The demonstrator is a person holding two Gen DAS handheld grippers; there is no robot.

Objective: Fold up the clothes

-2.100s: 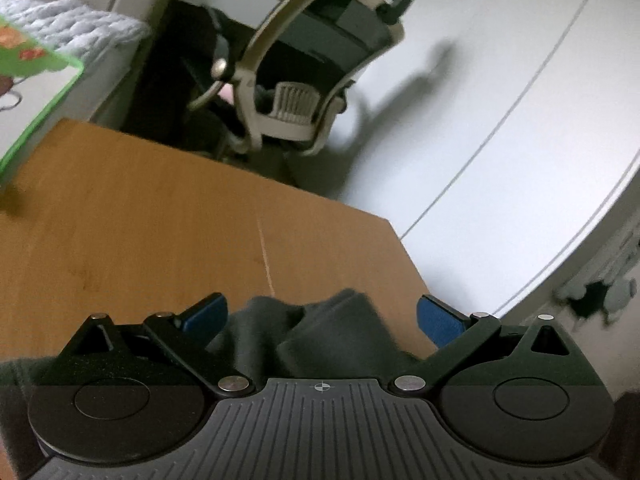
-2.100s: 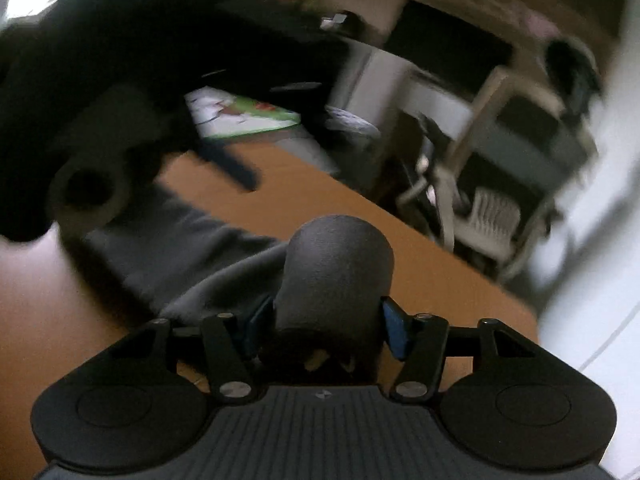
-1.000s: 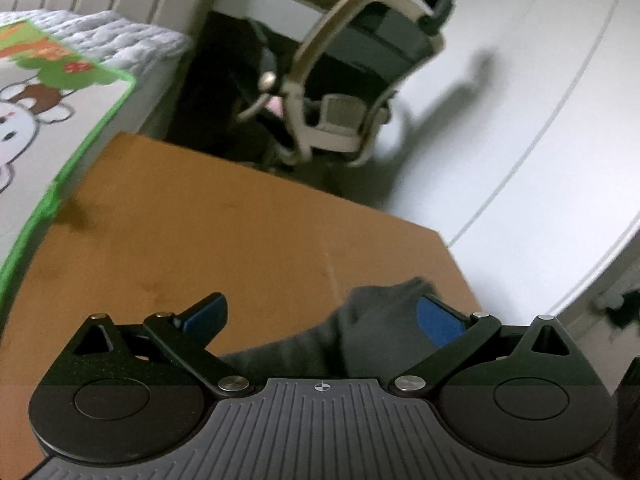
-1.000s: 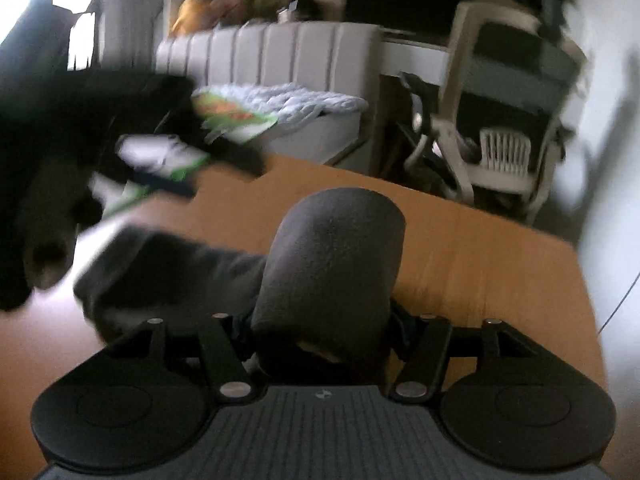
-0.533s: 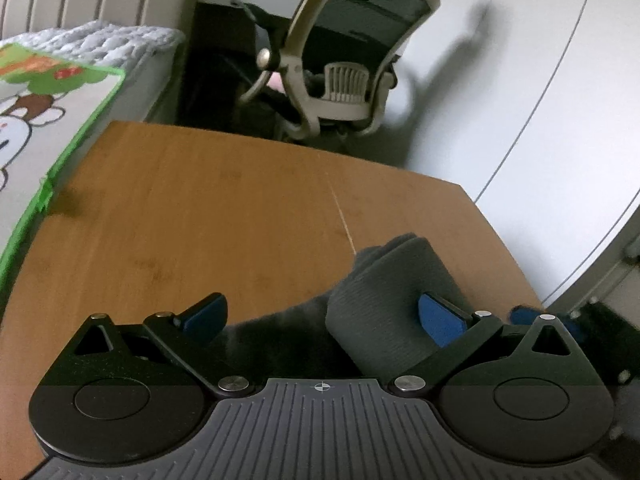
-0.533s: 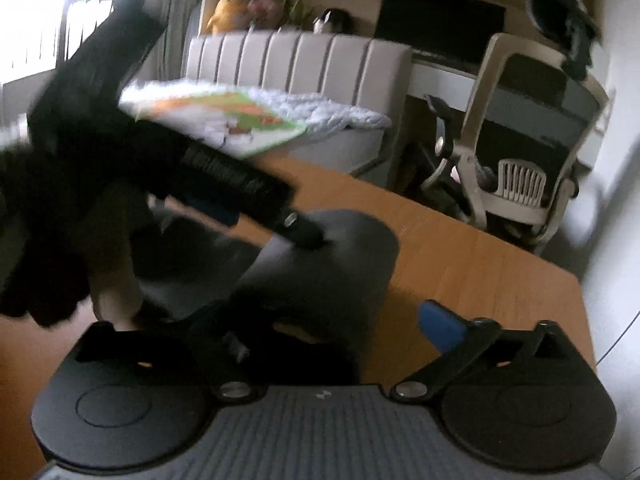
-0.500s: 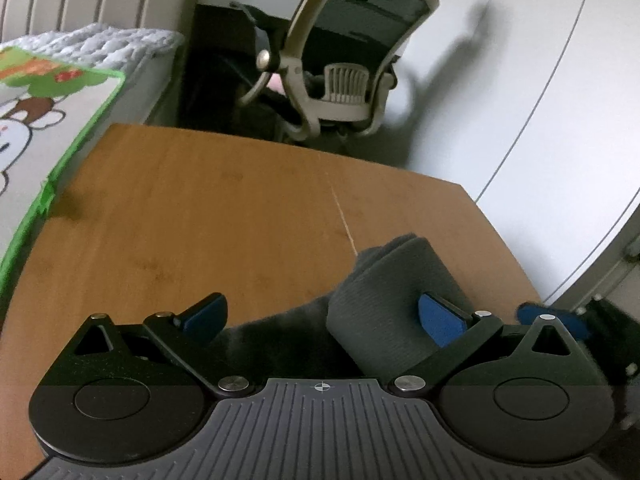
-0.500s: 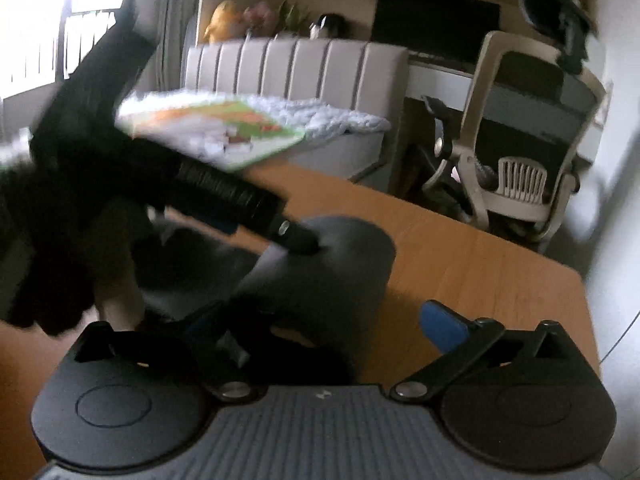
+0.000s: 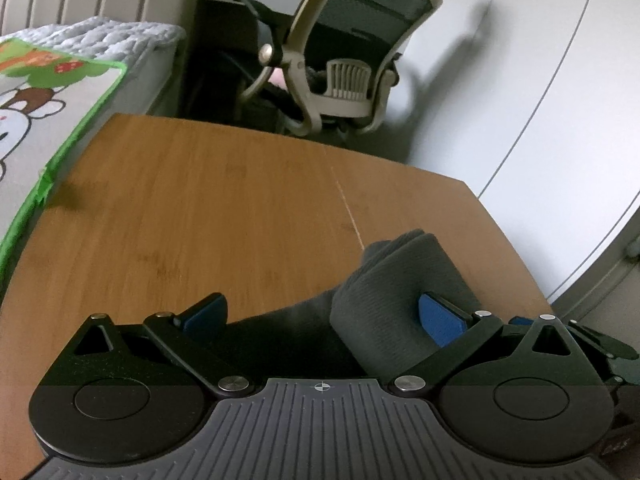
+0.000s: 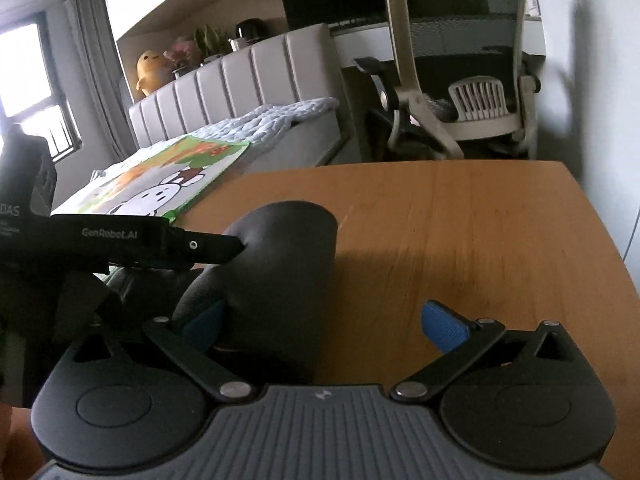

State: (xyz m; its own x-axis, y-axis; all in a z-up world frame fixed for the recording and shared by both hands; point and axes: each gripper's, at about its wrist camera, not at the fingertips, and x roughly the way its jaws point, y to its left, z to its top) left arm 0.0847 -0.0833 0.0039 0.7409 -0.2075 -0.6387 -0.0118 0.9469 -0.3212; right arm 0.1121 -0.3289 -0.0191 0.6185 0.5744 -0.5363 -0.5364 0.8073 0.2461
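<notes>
- One grey garment (image 9: 400, 296) lies bunched on the wooden table (image 9: 224, 208), a rounded fold rising just ahead of both my tongs.
- My left tongs (image 9: 322, 314) stand wide open, gripping nothing; the fold sits between the pads, against the right-hand one (image 9: 440, 318).
- My right tongs (image 10: 322, 318) also gape wide and hold nothing; the fold (image 10: 276, 276) leans on their left pad, and the left tongs' finger (image 10: 192, 246) touches its top.
- I judge the fold needs laying flat: press it down gently, keeping the layers stacked, and keep it away from the table's right edge.
- Beyond the table stand an office chair (image 9: 352, 52) and a bed (image 10: 248, 128).
</notes>
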